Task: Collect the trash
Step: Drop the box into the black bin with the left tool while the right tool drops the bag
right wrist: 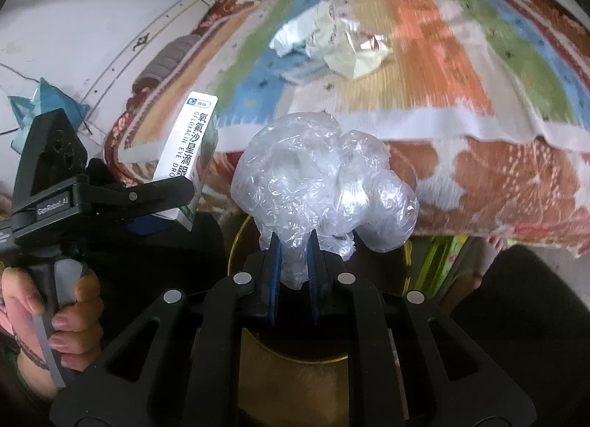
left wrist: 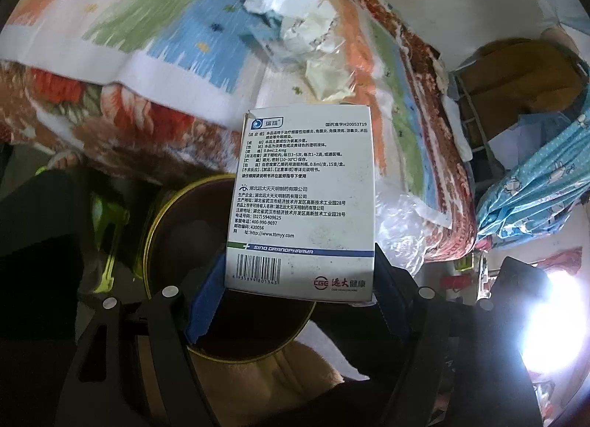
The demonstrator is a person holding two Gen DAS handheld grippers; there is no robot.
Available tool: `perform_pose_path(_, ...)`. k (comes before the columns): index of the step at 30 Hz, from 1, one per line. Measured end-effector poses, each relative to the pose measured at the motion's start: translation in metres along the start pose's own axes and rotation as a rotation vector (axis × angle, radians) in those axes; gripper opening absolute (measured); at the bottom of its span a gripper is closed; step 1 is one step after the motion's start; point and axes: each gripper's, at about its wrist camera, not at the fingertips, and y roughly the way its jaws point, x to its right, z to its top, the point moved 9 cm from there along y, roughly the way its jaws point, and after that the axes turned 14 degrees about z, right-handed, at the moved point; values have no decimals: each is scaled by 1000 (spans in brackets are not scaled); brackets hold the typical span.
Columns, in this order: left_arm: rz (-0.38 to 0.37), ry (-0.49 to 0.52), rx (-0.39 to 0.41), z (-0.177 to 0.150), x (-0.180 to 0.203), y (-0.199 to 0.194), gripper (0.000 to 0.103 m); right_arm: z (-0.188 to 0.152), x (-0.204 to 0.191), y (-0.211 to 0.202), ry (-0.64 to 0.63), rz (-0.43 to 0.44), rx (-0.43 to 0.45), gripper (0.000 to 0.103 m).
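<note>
My left gripper is shut on a white medicine box with printed text and a barcode, held upright above a round tin with a gold rim. The same box shows at the left of the right wrist view, in the left gripper that a hand holds. My right gripper is shut on a crumpled clear plastic bag, also over the tin. More crumpled paper and wrappers lie on the striped mat.
A striped colourful mat covers a floral red blanket on a bed. A blue patterned cloth hangs at the right, beside a shelf with brown boxes. A bright light glares low right. A blue paper scrap lies on the floor.
</note>
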Motion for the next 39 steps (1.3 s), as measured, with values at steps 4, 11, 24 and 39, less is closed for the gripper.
perform_pose_path(4,26,-31,-60,-10,-8,15,72,-12,2,11,17,-10,-34,12)
perform_pose_path(11,44,-117,-156,-21,-22,36,72,-26,15,27,77,-25,-88,12)
perform_pose_path(24,37,-208,-201,-24,-34,53,78,-48,42,54,207,-69,-171,26)
perform_pose_path(39,136,-109,-68,0,-34,37,95,-29,35,40,152,-82,-113,51)
